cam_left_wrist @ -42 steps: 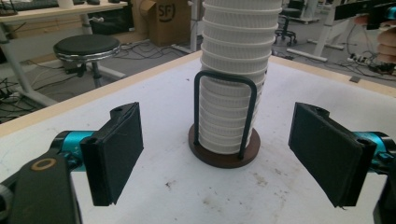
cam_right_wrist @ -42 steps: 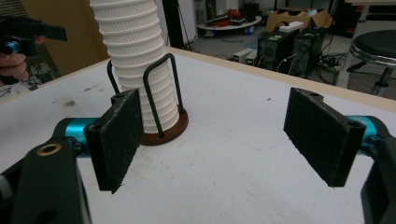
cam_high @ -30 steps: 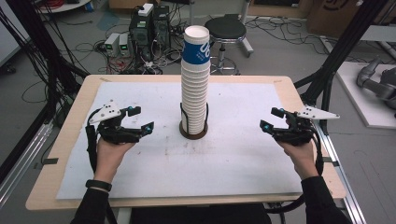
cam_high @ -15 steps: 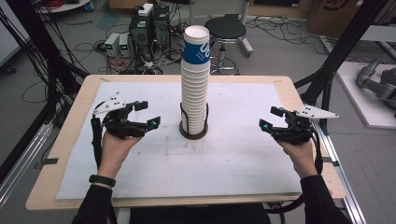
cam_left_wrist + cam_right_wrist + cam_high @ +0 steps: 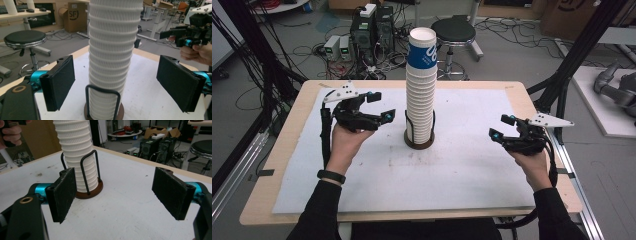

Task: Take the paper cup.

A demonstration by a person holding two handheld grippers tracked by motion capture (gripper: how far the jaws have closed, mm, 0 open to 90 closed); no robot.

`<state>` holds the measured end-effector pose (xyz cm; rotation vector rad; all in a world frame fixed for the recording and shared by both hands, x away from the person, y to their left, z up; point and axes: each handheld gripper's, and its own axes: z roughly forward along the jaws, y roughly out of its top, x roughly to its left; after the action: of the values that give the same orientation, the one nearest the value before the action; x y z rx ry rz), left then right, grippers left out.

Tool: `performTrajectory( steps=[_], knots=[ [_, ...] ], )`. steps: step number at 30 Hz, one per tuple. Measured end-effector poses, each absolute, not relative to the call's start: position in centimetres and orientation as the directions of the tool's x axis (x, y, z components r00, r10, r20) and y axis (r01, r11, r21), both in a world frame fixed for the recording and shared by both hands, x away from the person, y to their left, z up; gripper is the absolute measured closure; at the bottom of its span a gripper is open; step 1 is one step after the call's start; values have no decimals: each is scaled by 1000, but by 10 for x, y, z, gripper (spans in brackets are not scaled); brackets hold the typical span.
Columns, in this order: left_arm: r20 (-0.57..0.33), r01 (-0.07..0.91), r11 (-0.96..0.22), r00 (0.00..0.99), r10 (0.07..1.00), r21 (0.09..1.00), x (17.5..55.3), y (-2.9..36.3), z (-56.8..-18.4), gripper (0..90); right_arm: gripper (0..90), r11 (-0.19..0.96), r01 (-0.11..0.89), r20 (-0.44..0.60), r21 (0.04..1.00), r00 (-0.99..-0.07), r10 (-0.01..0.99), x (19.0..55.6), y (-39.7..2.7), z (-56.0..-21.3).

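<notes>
A tall stack of white ribbed paper cups (image 5: 421, 95), its top cup printed blue, stands in a black wire holder on a round brown base (image 5: 419, 144) at the table's middle. My left gripper (image 5: 381, 105) hovers just left of the stack, pointing at it without touching. Its jaws have just been opening and hold nothing. In the left gripper view the stack (image 5: 112, 50) rises beyond the two black pads (image 5: 61, 81). My right gripper (image 5: 500, 127) stands open near the right edge, well apart from the stack (image 5: 77, 152), with bare mat between its pads (image 5: 172, 191).
A white mat (image 5: 362, 175) covers the wooden table (image 5: 272, 200). Behind the table stand a black stool (image 5: 454, 30) and computer cases (image 5: 372, 25) among cables. Black frame poles rise at both sides.
My left gripper has risen and moved right toward the cup stack, and its jaws have spread wider. The right gripper has stayed put.
</notes>
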<state>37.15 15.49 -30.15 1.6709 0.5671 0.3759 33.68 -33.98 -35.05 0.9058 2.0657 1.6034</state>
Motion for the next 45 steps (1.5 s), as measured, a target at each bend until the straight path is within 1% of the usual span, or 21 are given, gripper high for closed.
performTrajectory(
  steps=[9, 17, 24, 29, 39, 45],
  knots=[
    [-64, 144, -104, 834, 548, 984, 385, 142, -289, 150, 202, 142, 259, 94, 956, -721, 686, 337, -341, -350],
    [-29, 113, -125, 844, 535, 986, 399, 123, -271, 149, 202, 143, 260, 95, 955, -723, 684, 337, -340, -351],
    [-34, 107, -109, 850, 525, 988, 409, 112, -263, 148, 202, 146, 263, 96, 954, -726, 680, 337, -339, -351],
    [-47, 106, -93, 867, 496, 990, 414, 106, -261, 148, 202, 144, 263, 98, 954, -727, 680, 337, -340, -351],
    [-59, 127, -111, 876, 479, 986, 425, 93, -257, 130, 202, 148, 261, 95, 954, -732, 675, 337, -338, -351],
    [-80, 145, -103, 878, 472, 984, 431, 88, -258, 127, 202, 150, 256, 91, 955, -733, 674, 337, -338, -351]
  ],
)
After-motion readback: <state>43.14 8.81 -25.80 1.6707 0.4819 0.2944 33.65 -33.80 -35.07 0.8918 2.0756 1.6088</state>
